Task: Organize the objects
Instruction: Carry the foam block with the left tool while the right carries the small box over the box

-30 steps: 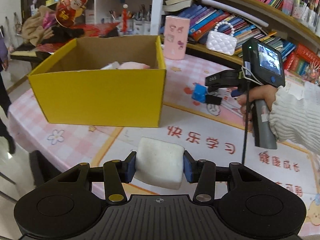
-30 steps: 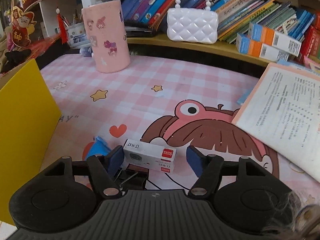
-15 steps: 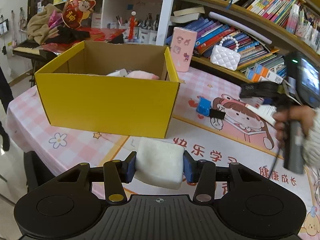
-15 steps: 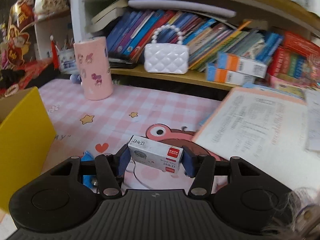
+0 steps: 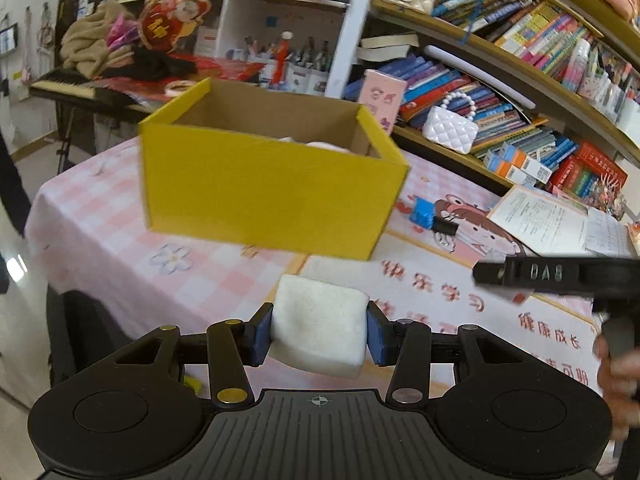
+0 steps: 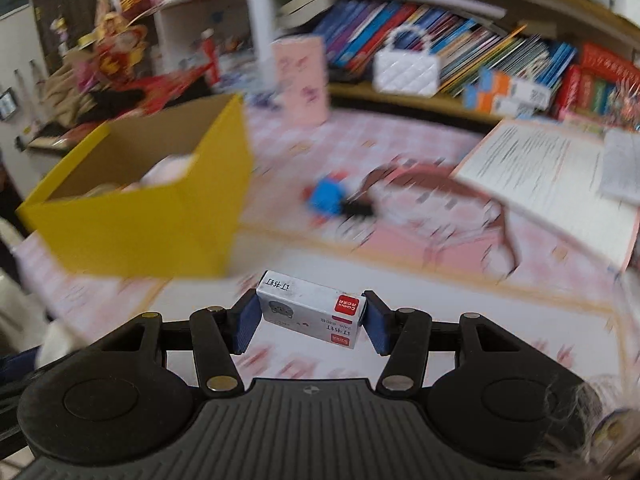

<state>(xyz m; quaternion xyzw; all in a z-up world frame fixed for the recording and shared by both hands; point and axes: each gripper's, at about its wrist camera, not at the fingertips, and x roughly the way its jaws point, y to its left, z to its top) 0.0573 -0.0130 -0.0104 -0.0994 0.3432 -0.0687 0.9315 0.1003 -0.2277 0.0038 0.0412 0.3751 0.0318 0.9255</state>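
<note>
Left gripper is clamping a white rectangular sponge block above the pink checked tablecloth, near the open yellow cardboard box. Right gripper is gripping a small white staples carton off the table, box ahead-left.

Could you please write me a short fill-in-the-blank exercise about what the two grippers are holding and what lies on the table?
1. The left gripper is shut on a white ____.
2. The right gripper is shut on a small white box with a ____ label.
3. The open cardboard box on the table has ____ outer walls.
4. The black binder clip lies next to a small ____ object.

Missing words: sponge; red; yellow; blue
</note>
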